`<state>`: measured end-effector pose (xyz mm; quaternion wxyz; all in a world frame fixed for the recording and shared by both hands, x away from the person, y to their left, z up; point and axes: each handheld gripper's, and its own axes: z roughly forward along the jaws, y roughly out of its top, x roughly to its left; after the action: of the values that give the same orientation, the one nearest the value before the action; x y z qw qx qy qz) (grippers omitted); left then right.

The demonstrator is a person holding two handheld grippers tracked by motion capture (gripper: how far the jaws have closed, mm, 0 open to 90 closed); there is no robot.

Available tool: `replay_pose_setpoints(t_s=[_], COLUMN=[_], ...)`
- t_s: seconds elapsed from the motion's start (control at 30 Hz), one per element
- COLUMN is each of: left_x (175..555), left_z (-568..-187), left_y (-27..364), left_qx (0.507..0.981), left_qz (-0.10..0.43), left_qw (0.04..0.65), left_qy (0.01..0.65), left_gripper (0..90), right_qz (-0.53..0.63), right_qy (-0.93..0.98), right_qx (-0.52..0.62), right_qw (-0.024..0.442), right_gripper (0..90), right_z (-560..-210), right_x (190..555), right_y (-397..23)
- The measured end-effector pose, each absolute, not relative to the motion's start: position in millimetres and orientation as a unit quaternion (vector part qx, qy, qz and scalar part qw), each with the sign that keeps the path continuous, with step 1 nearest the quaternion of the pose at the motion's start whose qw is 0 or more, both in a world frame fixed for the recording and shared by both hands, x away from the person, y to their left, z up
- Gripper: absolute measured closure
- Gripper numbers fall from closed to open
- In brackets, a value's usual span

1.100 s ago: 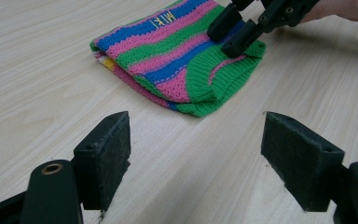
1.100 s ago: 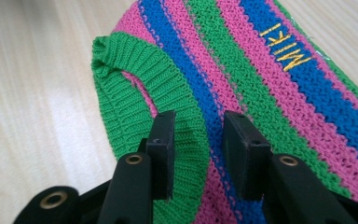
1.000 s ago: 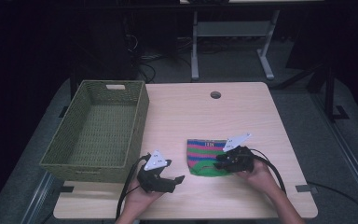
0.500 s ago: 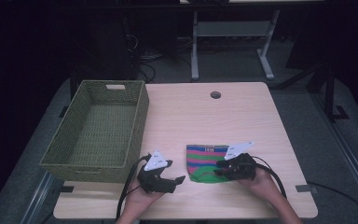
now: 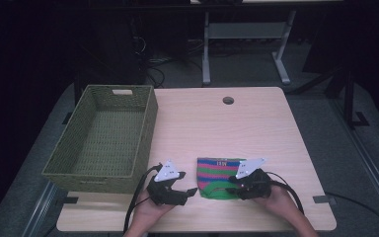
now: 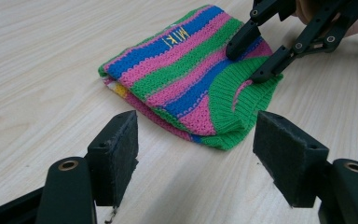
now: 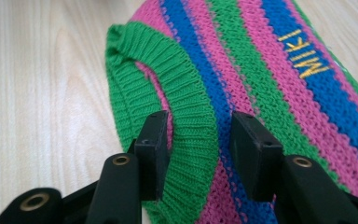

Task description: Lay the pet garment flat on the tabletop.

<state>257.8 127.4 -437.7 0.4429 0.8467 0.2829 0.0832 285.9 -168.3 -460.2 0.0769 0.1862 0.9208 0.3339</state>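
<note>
Pale wooden tabletop carries a folded striped knit at lower centre, kept near the wicker basket, probably for loading. The right gripper is set astride the green ribbed cuff, its jaws just opened partway with the pads not seen pressing. The left gripper is held wide apart and empty just short of the knit.

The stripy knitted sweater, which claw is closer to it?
Right. The right claw has its jaws on either side of the stripy sweater's green ribbed edge. The left claw sits on the table just beside it, not touching.
</note>
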Motion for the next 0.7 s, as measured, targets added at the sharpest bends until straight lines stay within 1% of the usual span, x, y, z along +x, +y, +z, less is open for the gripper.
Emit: replay_pose_setpoints(t_s=[0.27,0.37,0.47,0.6,0.7], left_x=[256.8,257.6,257.2,259.4,263.0], left_z=[-437.7,-437.5,-435.9,-435.0,-432.5], left_y=[123.6,119.5,115.8,110.3,105.8], left_qx=[0.850,0.853,0.858,0.868,0.877], left_qz=[0.078,0.076,0.073,0.067,0.059], left_qw=[0.443,0.441,0.441,0.431,0.424], left_qy=[0.274,0.267,0.253,0.237,0.220], left_gripper=[32.0,32.6,33.2,33.5,37.4], right_qz=[0.353,0.353,0.374,0.382,0.384], right_qy=[0.916,0.915,0.902,0.900,0.898], right_qx=[0.180,0.188,0.215,0.209,0.212], right_qw=[0.070,0.053,0.019,0.030,0.030], right_gripper=[55.5,51.3,48.8,49.0,51.1], right_z=[-463.2,-461.1,-456.5,-450.1,-447.0], right_x=[279.9,282.2,284.2,277.9,275.4], right_y=[-170.1,-171.1,-176.3,-187.3,-195.5])
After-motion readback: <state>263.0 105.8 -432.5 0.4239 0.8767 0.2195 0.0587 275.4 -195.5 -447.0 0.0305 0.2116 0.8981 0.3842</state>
